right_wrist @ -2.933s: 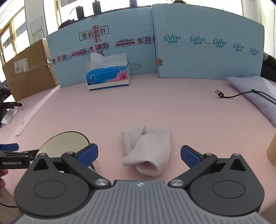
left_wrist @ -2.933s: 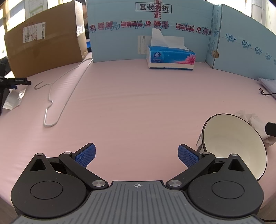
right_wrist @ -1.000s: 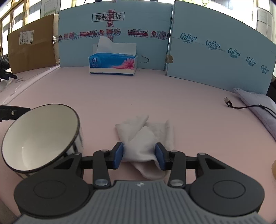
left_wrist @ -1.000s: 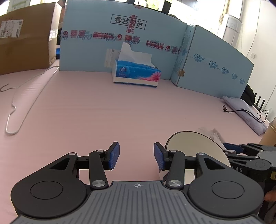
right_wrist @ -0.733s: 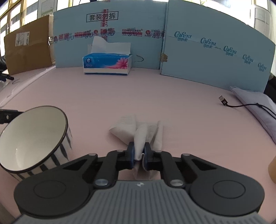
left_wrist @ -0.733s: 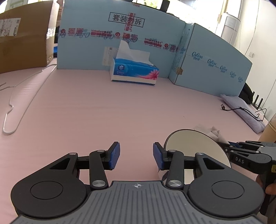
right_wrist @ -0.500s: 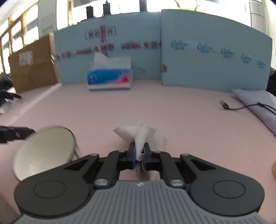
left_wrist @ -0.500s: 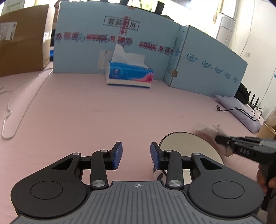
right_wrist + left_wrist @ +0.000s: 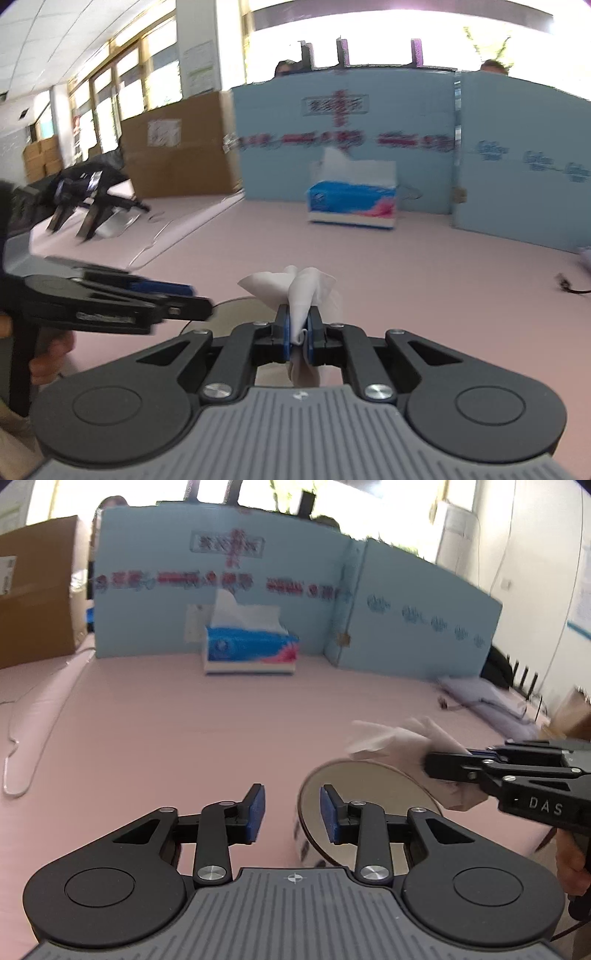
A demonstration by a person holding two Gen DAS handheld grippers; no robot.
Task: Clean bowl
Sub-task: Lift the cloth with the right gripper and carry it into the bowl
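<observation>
The bowl [image 9: 369,794] is white inside with a dark rim and striped outside. My left gripper [image 9: 291,808] has its jaws on either side of the bowl's near wall, the right pad inside; whether they press on it is unclear. My right gripper [image 9: 298,332] is shut on a white cloth [image 9: 299,291] and holds it in the air above the bowl's far right rim; the cloth [image 9: 402,742] also shows in the left wrist view. In the right wrist view only a sliver of the bowl [image 9: 236,314] shows behind the gripper.
A blue tissue box [image 9: 251,651] stands at the back of the pink table [image 9: 166,720] before blue foam panels [image 9: 221,590]. A wire hanger [image 9: 14,760] lies far left. A cardboard box [image 9: 33,602] stands back left. A cable and grey cloth [image 9: 487,705] lie far right.
My right gripper closed on the cloth, lifted it off the table and carried it left over the bowl. My left gripper narrowed around the bowl's wall and the bowl rose slightly.
</observation>
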